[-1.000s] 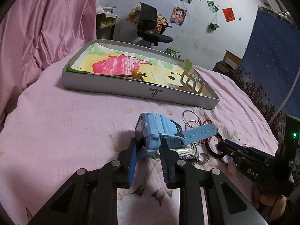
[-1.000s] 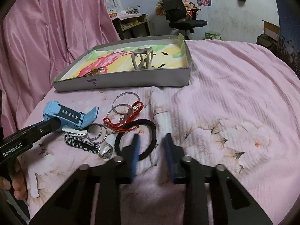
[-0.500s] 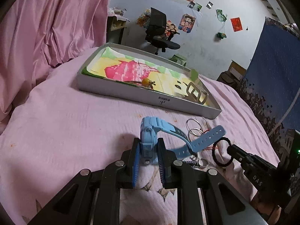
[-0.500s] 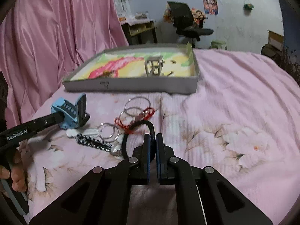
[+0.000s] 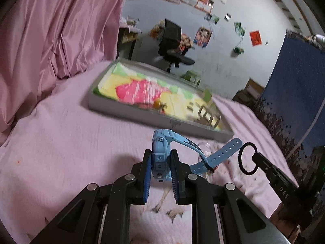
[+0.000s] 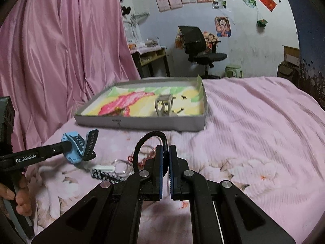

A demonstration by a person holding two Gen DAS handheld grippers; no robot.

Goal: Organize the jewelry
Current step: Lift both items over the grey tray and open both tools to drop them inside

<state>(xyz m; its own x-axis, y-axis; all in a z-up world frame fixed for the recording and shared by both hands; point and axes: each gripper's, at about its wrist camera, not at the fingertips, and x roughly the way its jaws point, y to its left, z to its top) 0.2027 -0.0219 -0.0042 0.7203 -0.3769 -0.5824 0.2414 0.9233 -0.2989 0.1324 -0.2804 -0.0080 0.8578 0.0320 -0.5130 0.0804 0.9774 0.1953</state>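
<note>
Grey tray (image 6: 142, 125) with colourful paper lining on pink bedspread (image 6: 254, 134), far from grippers; small metal stand (image 6: 163, 107) and yellow trinket (image 5: 157, 103) inside, blurred. Clear rings (image 6: 121, 165), red beaded bracelet (image 6: 142, 159), black-white braided band (image 6: 105, 175) lie on bedspread, near left.

Left gripper (image 5: 160, 168): narrow, pads clamp blue watch (image 5: 161, 154) body, strap hanging to right. Right gripper (image 6: 165, 162): almost closed, pinching black hair tie (image 6: 140, 146), loop lifted above bedspread.

Hair tie's lower part hidden between pads.
</note>
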